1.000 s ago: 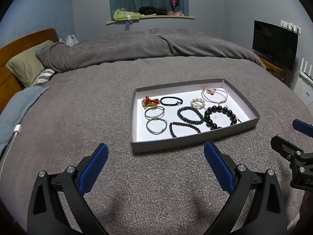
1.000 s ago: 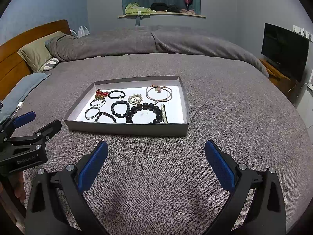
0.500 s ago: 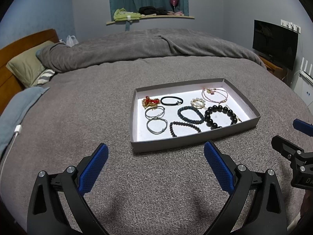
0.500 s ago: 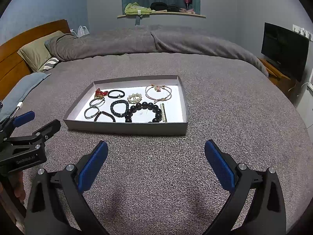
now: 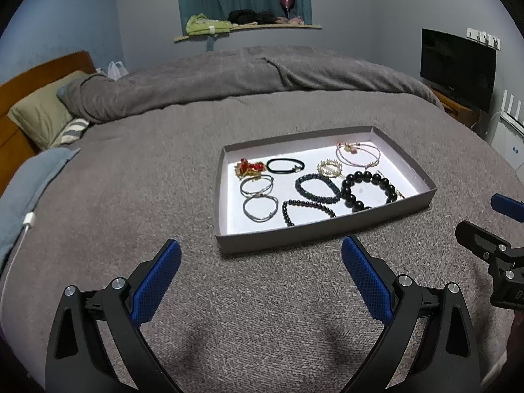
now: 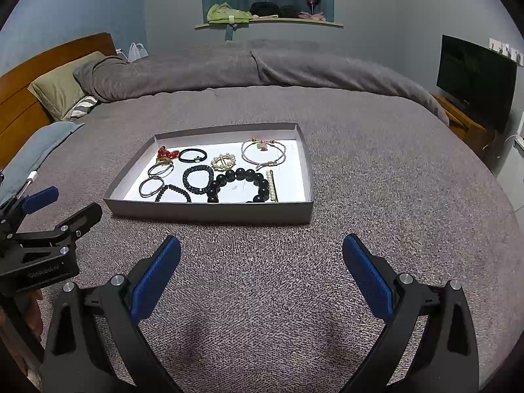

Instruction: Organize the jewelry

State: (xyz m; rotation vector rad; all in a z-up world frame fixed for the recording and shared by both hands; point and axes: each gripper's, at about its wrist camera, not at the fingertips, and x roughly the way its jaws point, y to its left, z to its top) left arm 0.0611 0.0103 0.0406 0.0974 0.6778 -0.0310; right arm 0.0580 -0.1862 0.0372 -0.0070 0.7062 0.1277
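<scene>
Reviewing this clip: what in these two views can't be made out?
- Small-bead bracelet, right wrist view: near part hidden behind tray wall.
- Right gripper, left wrist view: cut off by the frame edge.
- Red-and-gold piece: too small to identify.
- Windowsill items: too distant.

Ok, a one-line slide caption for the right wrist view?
Open right gripper hovers over the grey bedspread before a shallow tray of bracelets; left gripper at left.

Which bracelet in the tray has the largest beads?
The black bracelet near the tray's front wall: its glossy round beads are clearly bigger than those of the two dark bracelets beside it.
</scene>
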